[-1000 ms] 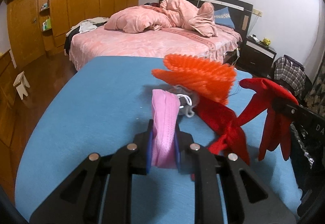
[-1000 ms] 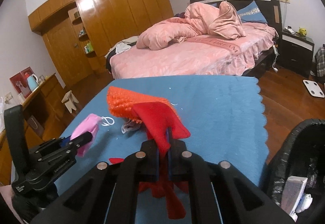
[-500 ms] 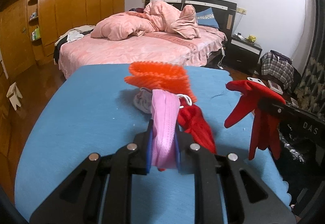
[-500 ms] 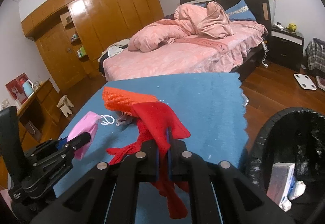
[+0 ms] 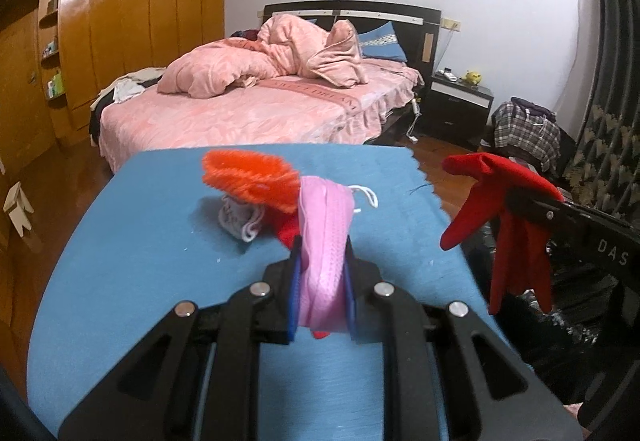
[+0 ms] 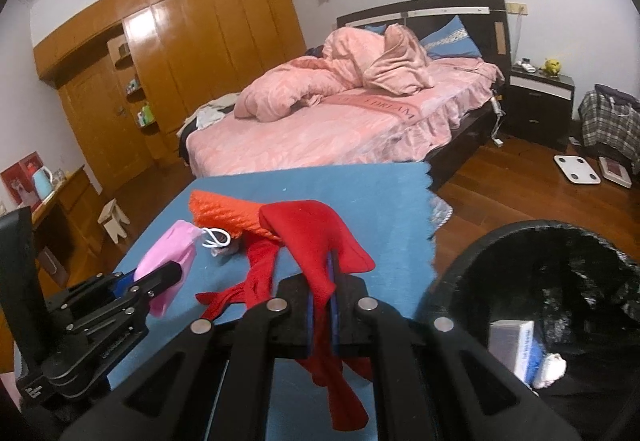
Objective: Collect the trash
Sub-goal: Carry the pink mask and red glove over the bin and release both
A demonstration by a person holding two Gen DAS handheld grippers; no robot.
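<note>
Both hands swung right toward bin [image 6: 560, 281]; left gripper [image 5: 320, 269] pinches pink mask [image 5: 324, 233], right gripper [image 6: 320, 281] clamps red glove [image 6: 316, 241]. Bench [image 5: 140, 241]: one orange glove [image 5: 248, 177].

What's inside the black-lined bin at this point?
In the right wrist view, the bin holds a white and blue box and a crumpled white wad beside it. The rest of the liner is dark, and the gripper body covers the near part.
</note>
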